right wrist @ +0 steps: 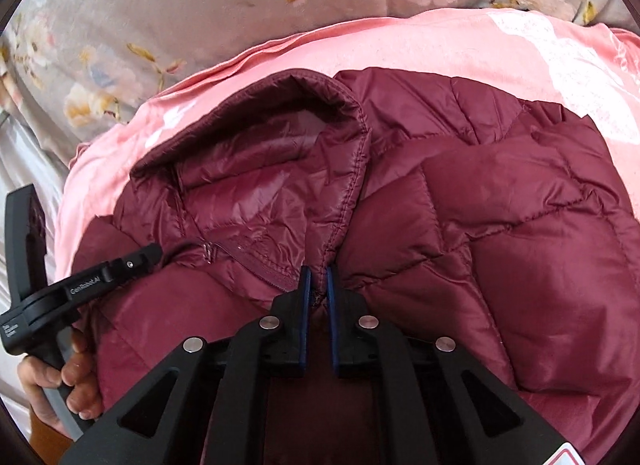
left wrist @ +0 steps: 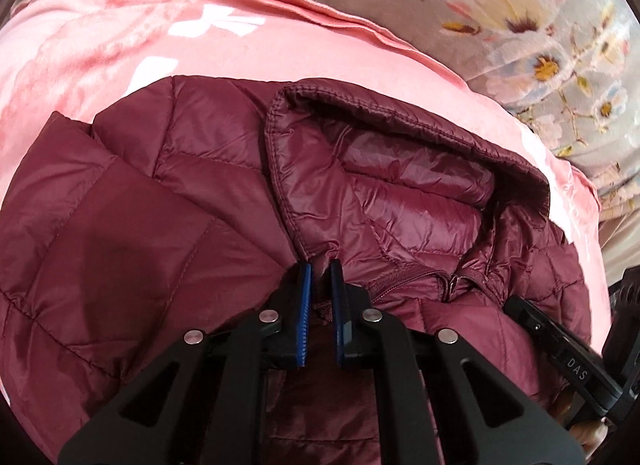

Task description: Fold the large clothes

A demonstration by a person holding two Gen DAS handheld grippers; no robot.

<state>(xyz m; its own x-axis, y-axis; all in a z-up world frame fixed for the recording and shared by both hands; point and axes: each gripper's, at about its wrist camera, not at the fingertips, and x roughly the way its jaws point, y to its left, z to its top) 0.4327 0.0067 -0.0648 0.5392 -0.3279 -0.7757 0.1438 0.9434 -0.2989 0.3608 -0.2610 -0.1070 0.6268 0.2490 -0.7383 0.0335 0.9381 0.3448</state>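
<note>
A maroon quilted puffer jacket lies on a pink sheet, its hood spread open at the far side. It also shows in the right wrist view, with the hood to the left. My left gripper is shut on a pinch of jacket fabric at the base of the hood, beside the zipper. My right gripper is shut on the jacket's collar edge at the zipper. Each gripper shows at the edge of the other's view, the right one and the left one.
The pink sheet lies over a grey floral bedcover. The sheet and bedcover also show in the right wrist view. A hand holds the left gripper's handle at the lower left.
</note>
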